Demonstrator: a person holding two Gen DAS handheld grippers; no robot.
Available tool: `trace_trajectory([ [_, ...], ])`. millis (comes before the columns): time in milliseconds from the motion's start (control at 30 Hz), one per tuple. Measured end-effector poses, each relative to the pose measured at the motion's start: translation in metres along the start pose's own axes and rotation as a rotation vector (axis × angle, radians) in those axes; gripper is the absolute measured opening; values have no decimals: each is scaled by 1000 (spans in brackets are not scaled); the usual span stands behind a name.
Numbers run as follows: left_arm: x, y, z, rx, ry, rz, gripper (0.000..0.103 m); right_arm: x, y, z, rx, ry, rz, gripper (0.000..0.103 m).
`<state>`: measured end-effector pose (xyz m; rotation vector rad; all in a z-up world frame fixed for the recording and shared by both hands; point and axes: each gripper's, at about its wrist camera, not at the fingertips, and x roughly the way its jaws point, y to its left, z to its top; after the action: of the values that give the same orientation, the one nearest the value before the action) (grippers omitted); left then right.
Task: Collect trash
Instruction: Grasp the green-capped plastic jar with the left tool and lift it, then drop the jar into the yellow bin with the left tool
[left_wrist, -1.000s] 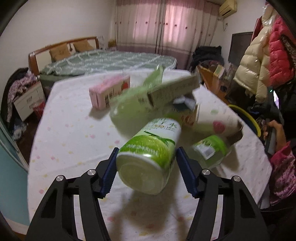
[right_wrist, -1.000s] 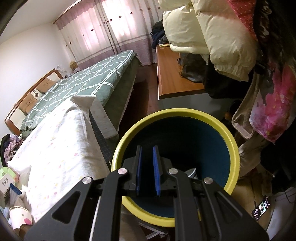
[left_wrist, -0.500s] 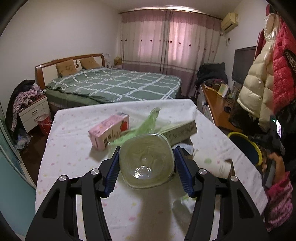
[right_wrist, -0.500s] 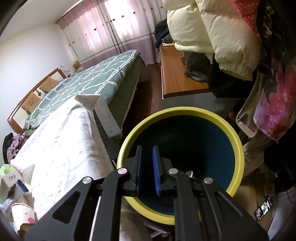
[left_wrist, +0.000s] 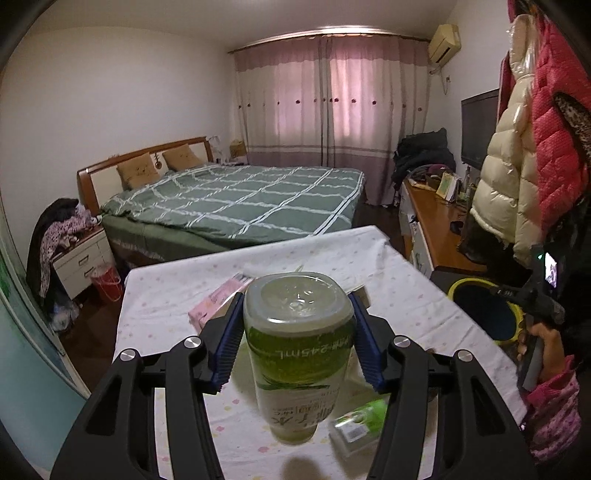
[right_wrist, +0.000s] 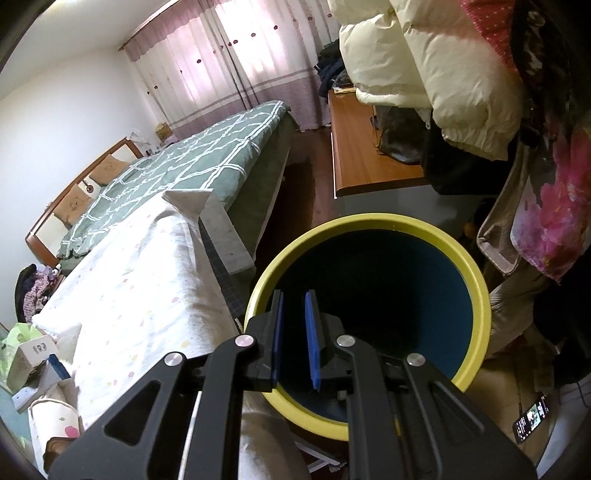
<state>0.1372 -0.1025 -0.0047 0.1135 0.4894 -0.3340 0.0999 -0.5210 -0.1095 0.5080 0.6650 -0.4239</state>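
Observation:
My left gripper (left_wrist: 295, 339) is shut on a green-labelled plastic bottle (left_wrist: 295, 354) and holds it bottom-up, lifted above the table (left_wrist: 177, 291). Behind it lies a pink carton (left_wrist: 218, 301), and a second green bottle (left_wrist: 360, 421) lies on the cloth below. The yellow-rimmed bin (left_wrist: 484, 310) stands off the table's right edge. My right gripper (right_wrist: 295, 336) hovers over the near rim of that bin (right_wrist: 476, 280), its blue pads close together with a narrow gap, holding nothing.
The table has a white dotted cloth (right_wrist: 140, 280). More trash lies at its left in the right wrist view: a box (right_wrist: 29, 354) and a paper cup (right_wrist: 55, 424). A bed (left_wrist: 240, 199), a wooden desk (right_wrist: 365, 166) and hanging coats (left_wrist: 524, 147) surround the area.
My left gripper has lifted the green bottle off the pile and raised it, tipping it bottom-up. The right gripper has stayed over the bin, drifting slightly.

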Motion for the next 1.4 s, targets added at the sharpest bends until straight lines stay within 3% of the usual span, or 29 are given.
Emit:
trace_trajectory([
  [367,-8,-65,49,73,-65,-106,54,-24,-23,4,15,-41,11,12],
  [800,70,-204,89,128,-10,-338,55,-27,-69,-1,18,-33,-34,12],
  [1167,167,-330,73,166,107,-433,55,-32,-99,-4,41,-30,-48,12],
  [1400,216,-364,43,150,225,-451,54,-29,-111,-9,54,-18,-57,18],
])
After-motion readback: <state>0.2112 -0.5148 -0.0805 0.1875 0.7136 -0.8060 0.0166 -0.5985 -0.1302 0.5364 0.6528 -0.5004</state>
